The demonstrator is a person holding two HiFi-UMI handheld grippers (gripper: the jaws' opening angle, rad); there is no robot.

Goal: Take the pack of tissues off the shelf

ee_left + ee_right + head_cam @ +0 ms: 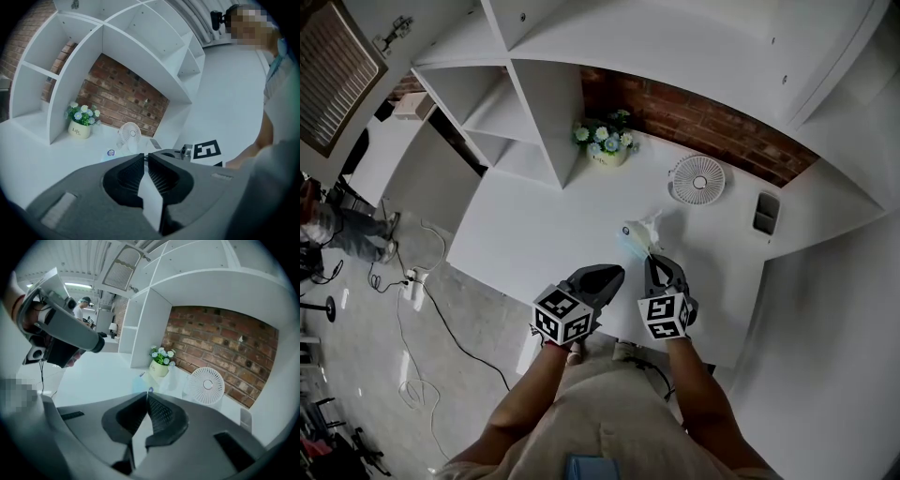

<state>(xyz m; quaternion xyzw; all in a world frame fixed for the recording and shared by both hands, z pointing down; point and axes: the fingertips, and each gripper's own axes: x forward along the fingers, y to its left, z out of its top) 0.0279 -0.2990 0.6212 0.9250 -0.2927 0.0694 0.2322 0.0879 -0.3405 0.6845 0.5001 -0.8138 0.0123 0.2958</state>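
Observation:
The pack of tissues (636, 234), pale blue and see-through, lies on the white desk (534, 234) in front of the shelf unit (539, 103). It also shows as the bluish pack (110, 153) with a round sticker in the left gripper view, and as the same pack (139, 382) just beyond the jaws in the right gripper view. My right gripper (652, 255) is shut, its tips at the pack's near end; whether they pinch the wrapper I cannot tell. My left gripper (614, 272) hovers beside it at the desk's front edge, shut and empty.
A pot of flowers (607, 142) stands at the foot of the shelf divider, a small white fan (697, 178) to its right, and a dark device (766, 212) near the right wall. Cables (412, 281) lie on the floor at the left.

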